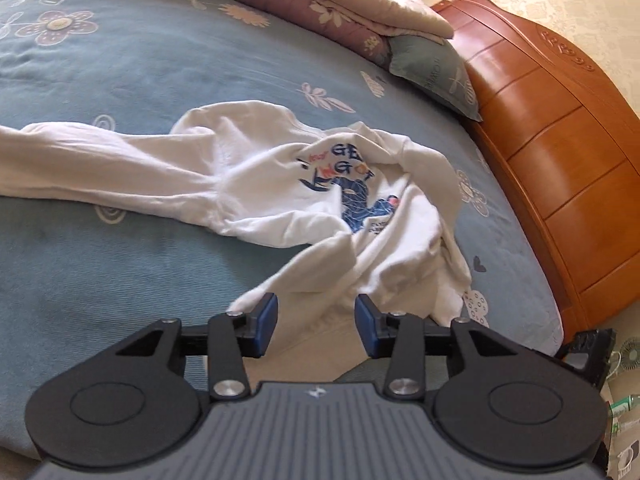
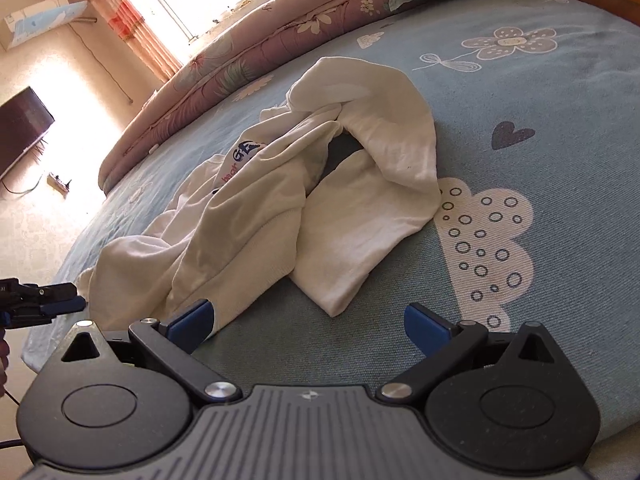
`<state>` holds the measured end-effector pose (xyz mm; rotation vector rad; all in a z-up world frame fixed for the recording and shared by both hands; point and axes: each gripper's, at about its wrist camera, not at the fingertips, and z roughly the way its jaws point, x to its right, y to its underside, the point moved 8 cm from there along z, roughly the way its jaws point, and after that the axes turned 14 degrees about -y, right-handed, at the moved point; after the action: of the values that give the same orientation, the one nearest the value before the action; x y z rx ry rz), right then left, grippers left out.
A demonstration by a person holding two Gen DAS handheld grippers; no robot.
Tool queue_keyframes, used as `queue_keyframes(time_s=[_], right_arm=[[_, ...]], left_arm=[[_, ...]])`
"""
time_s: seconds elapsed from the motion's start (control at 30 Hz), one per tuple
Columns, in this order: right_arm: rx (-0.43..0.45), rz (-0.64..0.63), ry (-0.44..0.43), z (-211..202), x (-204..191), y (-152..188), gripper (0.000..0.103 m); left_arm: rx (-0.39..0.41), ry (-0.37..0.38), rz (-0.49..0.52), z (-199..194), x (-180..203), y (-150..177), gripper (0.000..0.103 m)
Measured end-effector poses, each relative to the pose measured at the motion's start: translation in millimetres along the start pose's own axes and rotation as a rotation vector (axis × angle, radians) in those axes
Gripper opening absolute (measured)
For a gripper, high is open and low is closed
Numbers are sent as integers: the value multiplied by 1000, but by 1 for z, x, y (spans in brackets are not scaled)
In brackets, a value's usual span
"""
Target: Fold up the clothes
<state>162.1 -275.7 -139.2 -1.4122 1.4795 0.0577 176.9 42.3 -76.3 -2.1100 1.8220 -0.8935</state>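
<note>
Jaws on both tools stand wide, holding nothing. Left gripper hovers at the near hem of the crumpled white sweatshirt on the blue bedspread; right gripper sits just right of it, slightly farther off.

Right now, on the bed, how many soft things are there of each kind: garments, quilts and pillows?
White sweatshirt, crumpled: 1
Folded floral quilt: 1
Green pillow: 1
Total: 3, all lying on the blue bedsheet.
</note>
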Motion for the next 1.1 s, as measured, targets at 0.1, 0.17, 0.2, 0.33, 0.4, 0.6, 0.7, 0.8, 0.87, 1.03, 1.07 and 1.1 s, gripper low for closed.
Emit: queue_keyframes(time_s=[0.1, 0.17, 0.2, 0.33, 0.4, 0.6, 0.7, 0.8, 0.87, 1.03, 1.07, 1.1], right_arm=[[18, 79, -56, 10, 17, -6, 103], [54, 90, -113, 9, 23, -13, 103], [68, 99, -137, 9, 27, -16, 103], [129, 180, -190, 10, 41, -27, 103], [138, 175, -186, 13, 42, -31, 103], [154, 128, -148, 22, 41, -35, 103], [161, 123, -155, 24, 43, -38, 103], [167, 153, -164, 27, 47, -45, 103], [167, 186, -165, 29, 49, -49, 103], [117, 291, -254, 25, 41, -36, 103], [122, 284, -255, 25, 41, -35, 103], [126, 277, -256, 25, 42, -35, 103]], left_arm=[[-13, 38, 71, 17, 32, 4, 42], [-4, 58, 131, 27, 52, 7, 43], [-1, 57, 149, 32, 58, 9, 43], [-7, 51, 181, 58, 75, 16, 47], [-28, 52, 159, 73, 76, 21, 48], [-58, 103, -27, 98, 53, 26, 52], [-61, 145, -82, 98, 47, 27, 54], [-63, 163, -102, 98, 46, 27, 54], [-61, 163, -102, 98, 46, 27, 54], [-45, 172, -111, 98, 45, 28, 54], [-44, 174, -113, 98, 45, 28, 54], [-44, 176, -115, 99, 45, 28, 54]])
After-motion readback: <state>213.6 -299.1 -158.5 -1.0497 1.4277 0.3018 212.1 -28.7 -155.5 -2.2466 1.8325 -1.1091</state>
